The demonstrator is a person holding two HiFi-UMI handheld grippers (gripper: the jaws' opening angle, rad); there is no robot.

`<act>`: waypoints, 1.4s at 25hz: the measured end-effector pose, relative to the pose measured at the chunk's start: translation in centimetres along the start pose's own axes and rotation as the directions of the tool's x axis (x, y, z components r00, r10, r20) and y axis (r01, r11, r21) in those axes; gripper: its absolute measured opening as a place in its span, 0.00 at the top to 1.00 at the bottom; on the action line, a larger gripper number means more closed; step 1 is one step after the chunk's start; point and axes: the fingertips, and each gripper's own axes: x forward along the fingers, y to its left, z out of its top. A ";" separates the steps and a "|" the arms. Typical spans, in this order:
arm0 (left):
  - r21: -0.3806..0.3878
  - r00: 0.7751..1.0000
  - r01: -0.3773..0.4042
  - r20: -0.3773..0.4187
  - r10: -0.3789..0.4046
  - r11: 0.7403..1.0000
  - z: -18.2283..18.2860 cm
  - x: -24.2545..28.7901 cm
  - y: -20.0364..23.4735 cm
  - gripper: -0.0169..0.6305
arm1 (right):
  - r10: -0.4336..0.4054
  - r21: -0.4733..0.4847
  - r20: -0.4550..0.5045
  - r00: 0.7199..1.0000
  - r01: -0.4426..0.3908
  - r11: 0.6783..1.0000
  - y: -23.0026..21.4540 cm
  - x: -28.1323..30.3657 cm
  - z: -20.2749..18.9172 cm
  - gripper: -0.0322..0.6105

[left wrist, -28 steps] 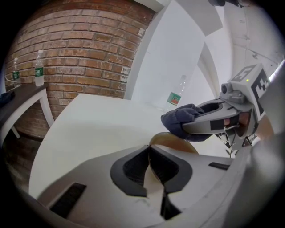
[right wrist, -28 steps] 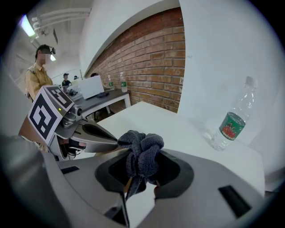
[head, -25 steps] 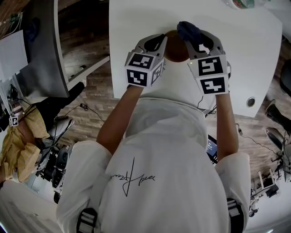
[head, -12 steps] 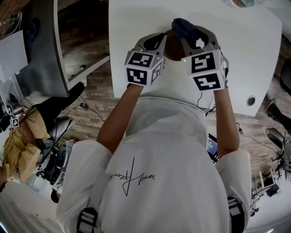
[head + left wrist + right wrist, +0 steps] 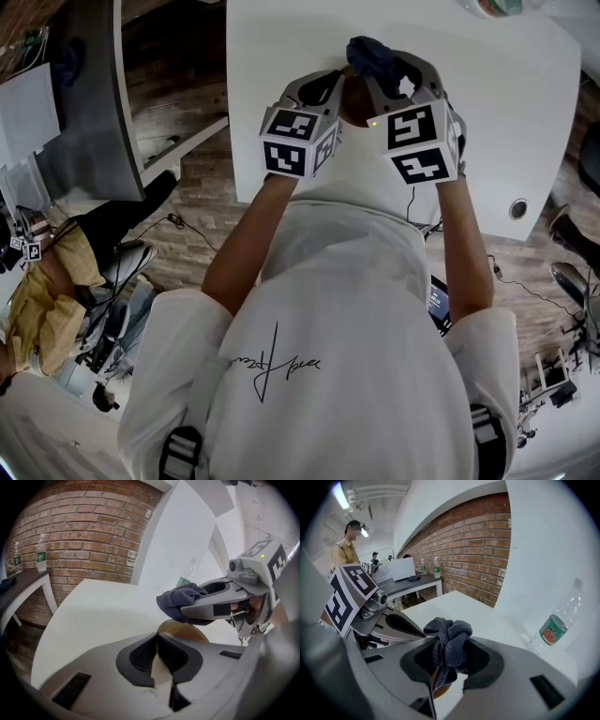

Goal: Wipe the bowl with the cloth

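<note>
A small brown bowl [image 5: 354, 101] is held up over the white table [image 5: 497, 112] between the two grippers. My left gripper [image 5: 337, 82] is shut on the bowl's near rim; in the left gripper view its pads [image 5: 140, 656] pinch the thin tan wall of the bowl [image 5: 185, 631]. My right gripper [image 5: 377, 67] is shut on a bunched dark blue-grey cloth [image 5: 370, 54], pressed at the bowl's far side. In the right gripper view, the cloth [image 5: 449, 641] bulges out of the jaws, with the bowl [image 5: 440, 688] just below and the left gripper [image 5: 401, 626] beside it.
A plastic water bottle [image 5: 555, 626] stands on the table's far part near the white wall. A grey desk [image 5: 89, 103] lies to the left, with two bottles [image 5: 41, 554] on another side table by the brick wall. A person [image 5: 47, 300] sits at lower left.
The right gripper has carried the cloth to the left and farther away across the bowl. The left gripper has kept the bowl nearly still.
</note>
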 end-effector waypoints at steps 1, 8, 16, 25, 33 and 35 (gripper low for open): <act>-0.001 1.000 -0.001 0.000 0.001 1.000 0.0 0.0 0.0 0.95 | 0.004 -0.001 0.004 1.000 -0.004 1.000 0.1 0.1 0.1 0.79; -0.006 1.000 -0.006 0.004 0.006 1.000 -0.3 0.0 0.0 0.95 | 0.035 0.001 0.024 0.999 -0.035 0.999 0.9 0.8 0.9 0.79; -0.008 1.000 -0.011 0.004 0.011 1.000 -0.1 0.1 -0.1 0.95 | 0.052 -0.008 0.027 0.998 -0.052 0.999 1.3 1.2 1.5 0.79; -0.043 1.000 -0.006 0.008 0.006 0.999 0.0 -0.1 0.2 0.95 | 0.069 -0.007 0.032 0.997 -0.069 0.998 2.2 1.8 1.9 0.79; -0.042 1.000 -0.004 0.007 0.004 0.999 0.1 0.1 0.3 0.95 | 0.071 0.007 0.021 0.997 -0.071 0.997 1.8 2.0 1.6 0.79; -0.045 1.000 -0.003 0.007 0.003 0.999 0.1 0.1 0.3 0.95 | 0.066 0.011 0.021 0.998 -0.067 0.998 1.7 1.9 1.8 0.79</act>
